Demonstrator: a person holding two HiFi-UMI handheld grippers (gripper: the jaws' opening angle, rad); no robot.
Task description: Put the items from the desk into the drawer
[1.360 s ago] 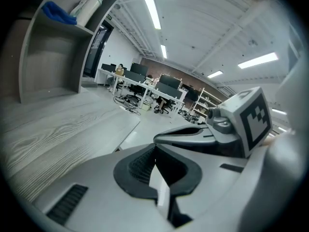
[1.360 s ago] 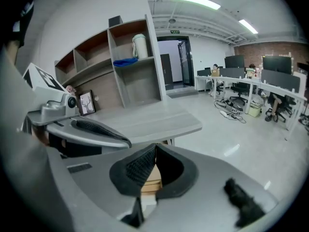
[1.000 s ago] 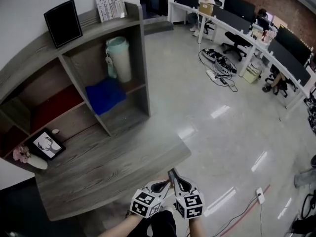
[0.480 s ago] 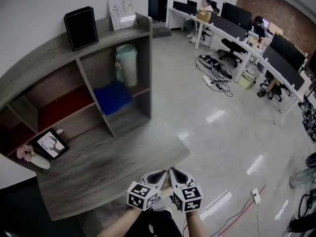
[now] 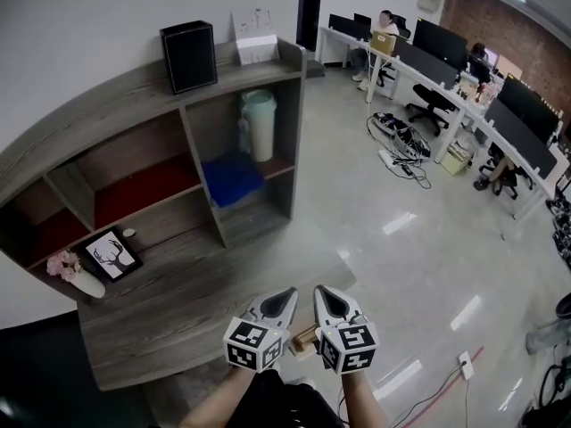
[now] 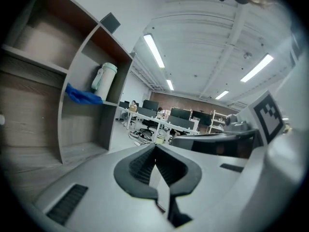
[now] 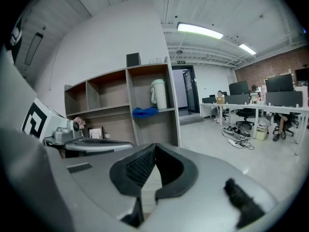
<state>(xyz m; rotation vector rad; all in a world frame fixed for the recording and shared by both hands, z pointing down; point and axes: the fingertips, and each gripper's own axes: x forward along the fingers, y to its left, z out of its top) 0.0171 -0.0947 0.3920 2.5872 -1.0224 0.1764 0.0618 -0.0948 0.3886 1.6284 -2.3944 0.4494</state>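
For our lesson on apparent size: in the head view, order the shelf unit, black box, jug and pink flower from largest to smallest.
1. shelf unit
2. black box, only slightly bigger than the jug
3. jug
4. pink flower

Up on the grey wood shelf unit [image 5: 107, 96]: tall black rectangular box [image 5: 188, 56], upright, and just beside it a white card stand [image 5: 255, 43]. Below, in the right-hand compartment, a pale green lidded jug [image 5: 260, 125] standing behind a crumpled blue cloth [image 5: 231, 178]. Out past the shelves, glossy pale grey floor [image 5: 410, 266] catching streaks of light. Along the right, a row of long white office desks [image 5: 446, 83] lined with dark monitors [image 5: 446, 41], black swivel chair [image 5: 434, 101] pulled close. Tangle of dark cables [image 5: 401, 141] on the floor near that chair. Seated person [image 5: 385, 23] at the far desk. Red-brown brick wall [image 5: 526, 25] behind. Near the bottom right, a white power strip [image 5: 465, 360] beside a thin red cable [image 5: 446, 383].
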